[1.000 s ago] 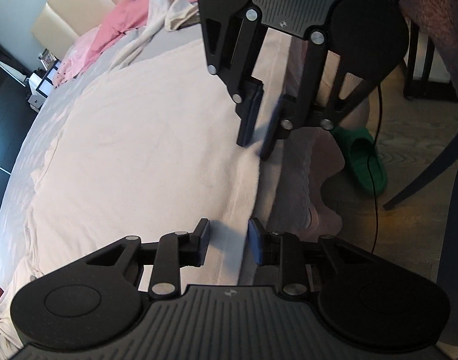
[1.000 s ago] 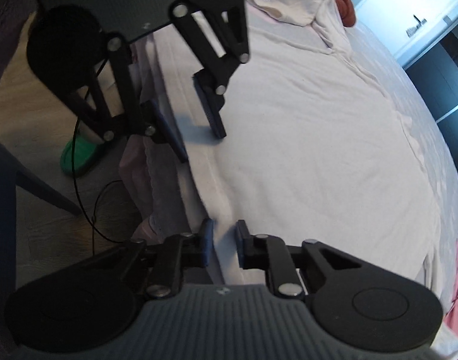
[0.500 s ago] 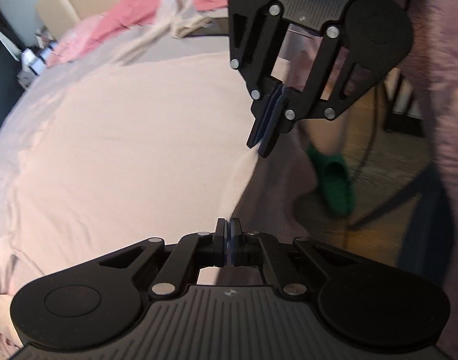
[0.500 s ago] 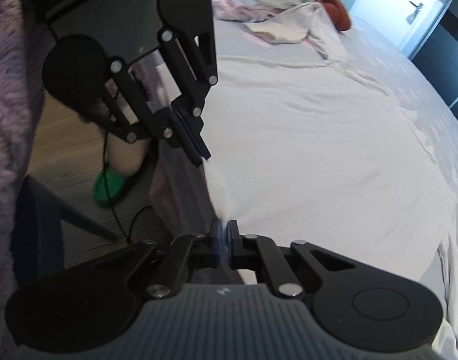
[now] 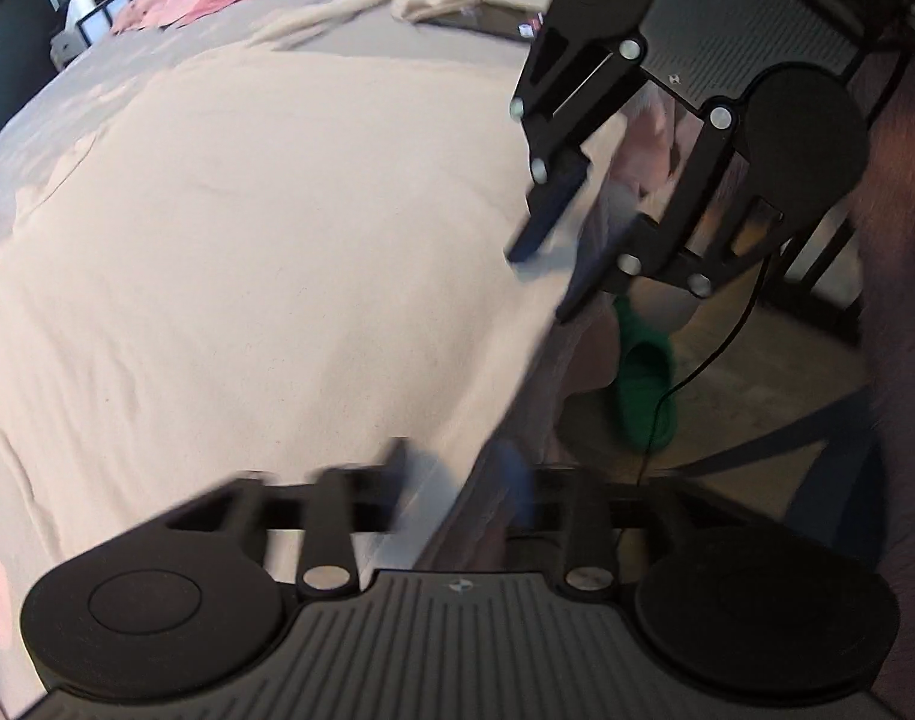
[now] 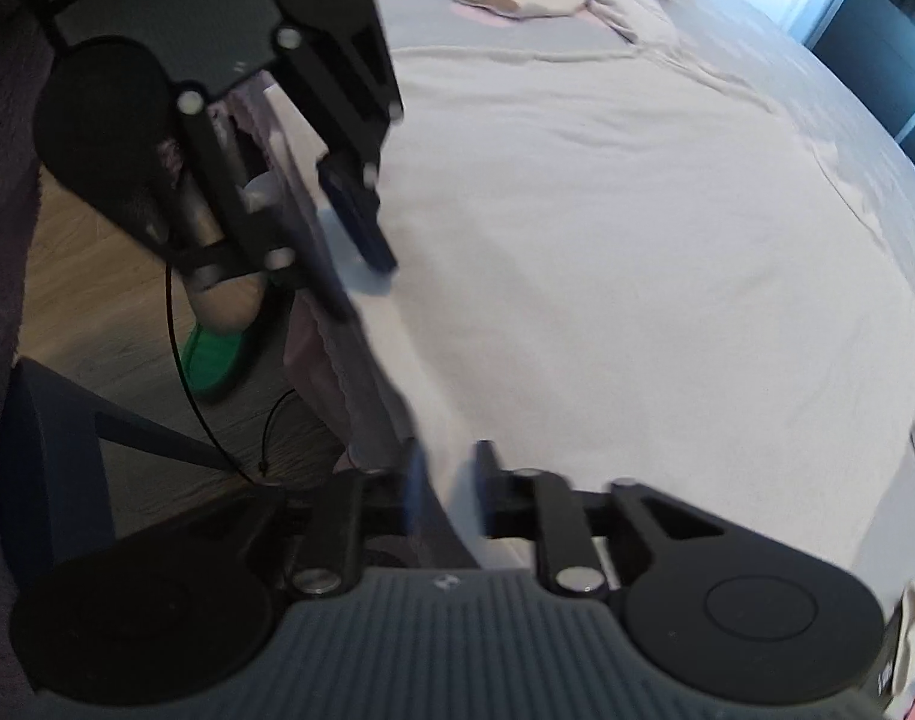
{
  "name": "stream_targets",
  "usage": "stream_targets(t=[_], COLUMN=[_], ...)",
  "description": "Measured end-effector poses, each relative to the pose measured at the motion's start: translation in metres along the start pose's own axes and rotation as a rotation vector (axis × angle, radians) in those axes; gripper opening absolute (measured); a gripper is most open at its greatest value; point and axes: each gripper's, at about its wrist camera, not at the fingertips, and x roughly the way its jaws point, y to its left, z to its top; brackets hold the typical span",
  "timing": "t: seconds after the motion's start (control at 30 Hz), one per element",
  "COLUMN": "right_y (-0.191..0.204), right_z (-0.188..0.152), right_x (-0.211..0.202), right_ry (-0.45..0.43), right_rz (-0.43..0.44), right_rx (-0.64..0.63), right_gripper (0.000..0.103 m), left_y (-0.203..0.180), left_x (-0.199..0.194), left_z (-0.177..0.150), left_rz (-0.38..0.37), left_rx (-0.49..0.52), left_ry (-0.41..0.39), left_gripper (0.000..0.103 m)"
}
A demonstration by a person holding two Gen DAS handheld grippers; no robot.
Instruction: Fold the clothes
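While both jaws open, left hand-held gripper (image 5: 457,471) and right hand-held gripper (image 6: 448,483) straddle the cream garment's (image 5: 265,252) edge.

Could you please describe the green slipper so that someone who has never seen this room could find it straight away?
Start at the bed, where a large pale garment lies spread flat. Follow its near edge down to the wooden floor beside the bed. There lies the green slipper, next to a thin black cable; it is the only bright green thing in view.

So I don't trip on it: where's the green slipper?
The green slipper is on the wooden floor beside the bed's edge, next to a thin black cable; it shows lower left in the right wrist view.
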Motion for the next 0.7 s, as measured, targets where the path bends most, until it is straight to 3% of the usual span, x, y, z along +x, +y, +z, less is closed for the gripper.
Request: stream_targets(t=[0.13,0.3,0.53,0.7], right_y=[-0.046,-0.145,-0.293,-0.34], right_z=[-0.001,-0.018,-0.103,-0.156], right_x=[-0.032,-0.065,-0.089,-0.088], right_ry=[-0.015,-0.018,0.024,-0.024], right_rz=[-0.074,-0.222,-0.46,-0.537], right_rx=[0.134,0.379,0.87,1.117], right_gripper=[0.038,0.037,0.038,0.038], left_y=[0.035,0.094,0.144,0.176], left_x=[-0.027,-0.051,-0.05,-0.026], left_z=[0.017,0.043,0.06,0.079], left_rz=[-0.012,0.034,0.17,0.227], left_rx=[-0.14,-0.295,-0.402,-0.469], left_ry=[-0.064,-0.107,-0.127,-0.143], left_gripper=[0.045,0.048,0.049,0.049])
